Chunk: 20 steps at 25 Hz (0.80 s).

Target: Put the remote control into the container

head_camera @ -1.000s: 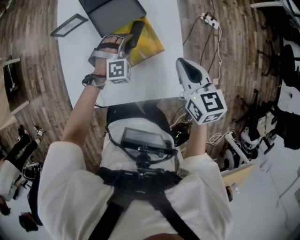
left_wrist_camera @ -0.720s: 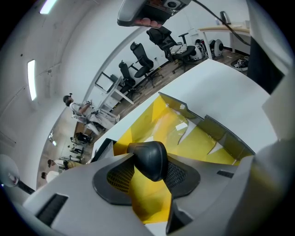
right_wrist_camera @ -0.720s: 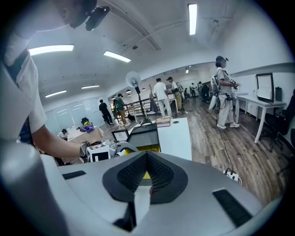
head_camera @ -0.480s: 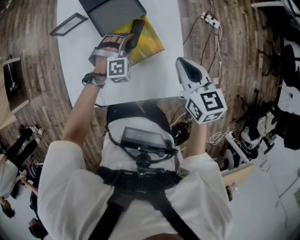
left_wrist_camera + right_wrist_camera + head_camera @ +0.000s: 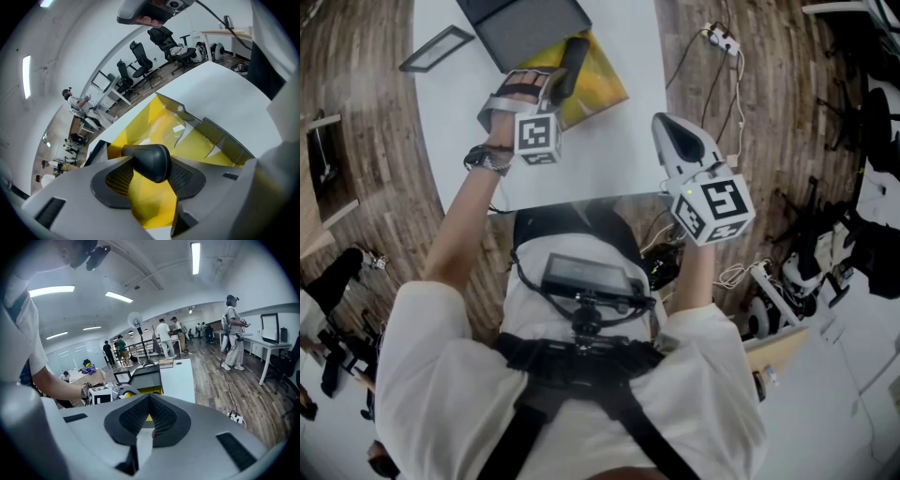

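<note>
A black remote control (image 5: 572, 64) sits between the jaws of my left gripper (image 5: 547, 91), over the open yellow container (image 5: 602, 86) on the white table (image 5: 609, 164). In the left gripper view the remote control's end (image 5: 149, 161) lies between the two pads, which still touch it while the jaws are opening; the yellow container (image 5: 161, 119) shows beneath. My right gripper (image 5: 673, 139) hangs over the table's near right edge, apart from the container, its jaws together with nothing held. In the right gripper view the right gripper (image 5: 149, 405) points toward the container's edge (image 5: 149, 390).
A dark grey box (image 5: 525, 28) stands just behind the container. A flat dark frame (image 5: 438, 49) lies at the table's far left. A power strip (image 5: 719, 39) and cables lie on the wooden floor to the right. Several people stand further off in the room.
</note>
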Each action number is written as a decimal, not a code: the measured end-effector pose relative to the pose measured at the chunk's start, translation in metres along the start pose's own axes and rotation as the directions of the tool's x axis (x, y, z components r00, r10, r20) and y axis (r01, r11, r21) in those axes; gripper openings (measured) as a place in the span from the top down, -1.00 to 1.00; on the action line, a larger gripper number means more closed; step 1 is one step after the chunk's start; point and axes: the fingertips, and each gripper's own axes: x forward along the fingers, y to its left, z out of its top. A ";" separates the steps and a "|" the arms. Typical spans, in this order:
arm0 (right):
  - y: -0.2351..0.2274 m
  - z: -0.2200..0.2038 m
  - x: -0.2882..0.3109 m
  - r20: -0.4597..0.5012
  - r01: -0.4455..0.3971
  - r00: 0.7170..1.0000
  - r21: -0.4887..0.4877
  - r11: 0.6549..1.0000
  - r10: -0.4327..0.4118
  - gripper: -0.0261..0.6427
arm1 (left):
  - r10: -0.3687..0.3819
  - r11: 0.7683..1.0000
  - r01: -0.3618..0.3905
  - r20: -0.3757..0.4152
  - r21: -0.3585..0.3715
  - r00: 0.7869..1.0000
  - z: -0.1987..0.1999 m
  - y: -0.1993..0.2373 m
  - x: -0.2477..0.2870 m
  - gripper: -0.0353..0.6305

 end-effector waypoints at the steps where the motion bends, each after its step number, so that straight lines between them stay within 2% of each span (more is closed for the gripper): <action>1: 0.000 0.000 0.000 0.000 0.000 1.000 -0.001 1.000 0.000 0.91 | -0.002 1.000 0.002 0.000 0.000 1.000 0.000 0.000 0.000 0.28; 20: 0.000 0.001 0.000 0.003 0.008 1.000 0.003 1.000 -0.008 0.91 | -0.076 0.997 0.076 -0.030 0.003 0.997 -0.005 -0.017 0.002 0.19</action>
